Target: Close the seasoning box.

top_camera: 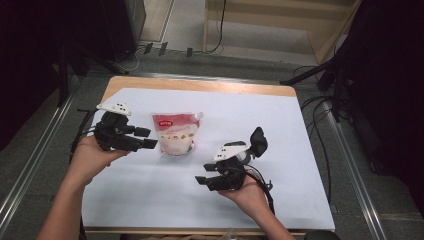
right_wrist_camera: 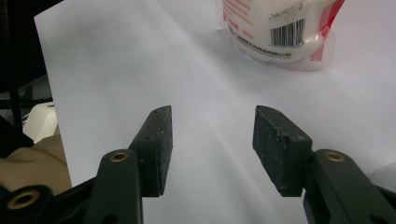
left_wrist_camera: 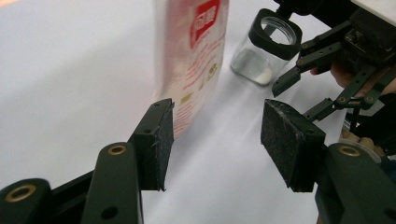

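A clear pouch [top_camera: 175, 132] with a red label and white powder lies on the white sheet, top end away from me. My left gripper [top_camera: 147, 137] is open just left of it; in the left gripper view the pouch [left_wrist_camera: 194, 60] sits just beyond the left jaw of that gripper [left_wrist_camera: 217, 135], untouched. My right gripper [top_camera: 202, 174] is open and empty, below and right of the pouch, facing left. In the right gripper view the pouch [right_wrist_camera: 275, 32] lies well ahead of the right gripper [right_wrist_camera: 212, 140]. A small glass jar [top_camera: 247, 152] with a black lid stands behind the right gripper.
The jar [left_wrist_camera: 264, 51] has a black rim and a little white powder at its bottom. The white sheet [top_camera: 280, 120] covers most of a wooden table [top_camera: 200, 85]. Cables and stands lie on the floor around it. A hand [right_wrist_camera: 32, 158] holds the left gripper.
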Motion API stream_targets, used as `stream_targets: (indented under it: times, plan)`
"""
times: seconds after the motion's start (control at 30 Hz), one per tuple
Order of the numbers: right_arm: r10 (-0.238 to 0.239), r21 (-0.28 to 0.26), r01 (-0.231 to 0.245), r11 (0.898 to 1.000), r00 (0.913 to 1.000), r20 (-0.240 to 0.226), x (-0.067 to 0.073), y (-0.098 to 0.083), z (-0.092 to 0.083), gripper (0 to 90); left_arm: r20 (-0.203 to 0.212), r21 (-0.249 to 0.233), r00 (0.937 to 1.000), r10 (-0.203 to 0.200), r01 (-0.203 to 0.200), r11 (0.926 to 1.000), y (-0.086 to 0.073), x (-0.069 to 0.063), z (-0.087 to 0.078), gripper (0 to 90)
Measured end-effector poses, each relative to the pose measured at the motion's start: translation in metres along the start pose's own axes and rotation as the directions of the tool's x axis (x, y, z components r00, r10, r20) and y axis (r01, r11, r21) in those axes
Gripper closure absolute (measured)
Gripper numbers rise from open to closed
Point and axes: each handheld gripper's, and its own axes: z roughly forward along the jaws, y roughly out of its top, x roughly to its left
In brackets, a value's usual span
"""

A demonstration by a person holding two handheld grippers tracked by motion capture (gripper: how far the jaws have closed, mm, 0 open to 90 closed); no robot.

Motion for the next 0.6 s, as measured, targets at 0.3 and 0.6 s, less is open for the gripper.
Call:
stream_targets:
  times: [0.3, 0.6]
  plan:
    - [-0.004, -0.003, 0.004, 1.0, 1.0, -0.003, -0.001, 0.0, -0.001, 48.1, -0.036, -0.006, 0.9988, -0.034, 0.034, 0.9994, -0.006, 0.018, 0.015, 42.2]
    - [-0.005, 0.008, 0.005, 1.0, 1.0, -0.004, 0.001, -0.003, 0.004, 48.2, -0.018, -0.007, 0.9995, -0.024, 0.024, 0.9997, 0.002, 0.021, 0.041, 43.0]
